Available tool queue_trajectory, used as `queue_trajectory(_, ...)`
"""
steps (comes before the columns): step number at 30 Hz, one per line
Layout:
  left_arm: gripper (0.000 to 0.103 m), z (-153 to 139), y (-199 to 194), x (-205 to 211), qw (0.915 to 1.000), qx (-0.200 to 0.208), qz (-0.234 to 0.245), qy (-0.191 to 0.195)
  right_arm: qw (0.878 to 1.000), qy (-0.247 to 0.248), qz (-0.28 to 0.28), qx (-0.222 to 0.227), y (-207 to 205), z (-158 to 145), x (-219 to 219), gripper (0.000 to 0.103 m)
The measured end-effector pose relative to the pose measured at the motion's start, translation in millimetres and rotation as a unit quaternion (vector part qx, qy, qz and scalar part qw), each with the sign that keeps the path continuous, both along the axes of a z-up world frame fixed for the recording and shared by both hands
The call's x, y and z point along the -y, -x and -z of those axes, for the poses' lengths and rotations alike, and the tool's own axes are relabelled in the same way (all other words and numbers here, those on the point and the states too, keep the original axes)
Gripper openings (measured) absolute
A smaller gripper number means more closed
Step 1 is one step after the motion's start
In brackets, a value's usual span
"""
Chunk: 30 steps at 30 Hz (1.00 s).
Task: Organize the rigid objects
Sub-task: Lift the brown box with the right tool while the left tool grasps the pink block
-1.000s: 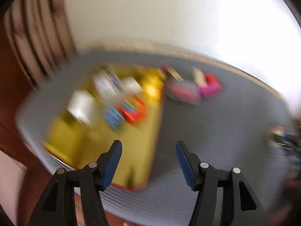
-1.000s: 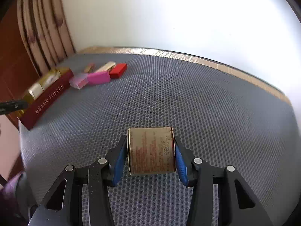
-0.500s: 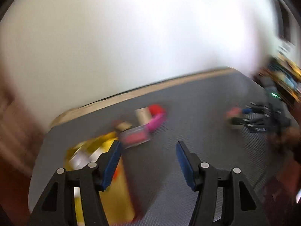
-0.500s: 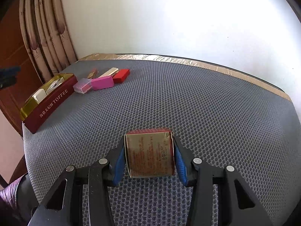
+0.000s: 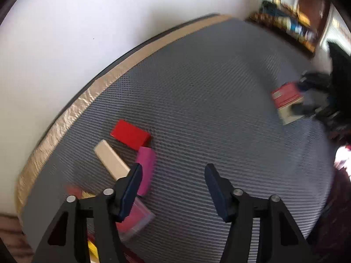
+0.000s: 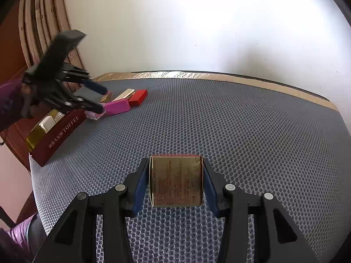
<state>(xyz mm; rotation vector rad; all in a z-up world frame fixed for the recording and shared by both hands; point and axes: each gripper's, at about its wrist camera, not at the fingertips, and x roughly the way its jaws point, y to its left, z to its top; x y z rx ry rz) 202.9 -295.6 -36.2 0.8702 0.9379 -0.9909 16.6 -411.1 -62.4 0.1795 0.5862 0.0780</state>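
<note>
Gold box clamped in right gripper, resting on the grey mesh surface.
Left gripper is hovering over the pink block, well apart from the gold box; its fingers are closing with nothing between them.

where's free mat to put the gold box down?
Bare mat all around the gold box in the right gripper, out to the taped far edge. Crowded at far left: toffee tray, pink block, red block, closing left gripper.
</note>
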Motion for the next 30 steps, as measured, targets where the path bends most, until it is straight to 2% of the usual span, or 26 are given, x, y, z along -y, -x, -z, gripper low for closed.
queue_trajectory(2,0.034,4.8,-8.9,0.4,0.9998,-0.002,0.007,-0.017,1.000,-0.004,0.001,0.000,1.3,-0.1,1.6,0.043)
queue_trajectory(5,0.028,12.1,-19.2,0.3,0.9995,-0.016,0.016,-0.022,1.000,-0.011,0.001,-0.005,-0.2,0.8,2.9,0.043)
queue_trajectory(9,0.027,13.1,-28.2,-9.7,0.9997,-0.011,0.011,-0.021,1.000,-0.016,0.001,-0.008,-1.2,1.1,4.0,0.043)
queue_trajectory(13,0.027,14.9,-47.2,-8.7,0.9994,-0.032,-0.001,-0.015,1.000,-0.012,0.000,-0.012,-1.9,2.0,2.2,0.043)
queue_trajectory(16,0.027,25.9,-49.3,-8.1,0.9982,-0.052,0.002,-0.030,1.000,-0.011,0.000,-0.013,-3.0,2.2,1.4,0.044)
queue_trajectory(19,0.027,33.0,-49.5,-7.8,0.9982,-0.045,0.007,-0.039,1.000,-0.013,0.001,-0.014,-2.5,2.4,3.7,0.044)
queue_trajectory(20,0.026,38.5,-51.4,-7.1,0.9976,-0.050,0.002,-0.047,1.000,-0.013,0.001,-0.013,-2.6,2.2,4.9,0.044)
queue_trajectory(21,0.014,41.2,-52.0,-6.8,0.9973,-0.053,-0.003,-0.051,1.000,-0.013,0.001,-0.013,-3.1,2.2,5.6,0.044)
queue_trajectory(22,0.014,48.2,-55.9,-7.3,0.9965,-0.059,-0.018,-0.056,1.000,-0.013,0.000,-0.013,-2.9,2.3,5.9,0.044)
queue_trajectory(25,0.014,43.9,-52.0,-9.9,0.9965,-0.065,-0.037,-0.036,1.000,-0.010,0.002,-0.011,-2.0,2.3,5.3,0.044)
queue_trajectory(27,0.014,37.4,-47.4,-14.2,0.9964,-0.061,-0.058,-0.009,1.000,-0.005,0.002,-0.011,-1.9,2.7,4.1,0.044)
queue_trajectory(28,0.014,32.0,-44.3,-18.2,0.9955,-0.052,-0.079,0.005,1.000,-0.002,0.001,-0.011,-2.0,2.9,3.1,0.044)
queue_trajectory(30,0.014,17.1,-37.1,-30.2,0.9894,-0.059,-0.122,0.052,1.000,0.005,-0.001,-0.013,-2.3,3.7,1.0,0.044)
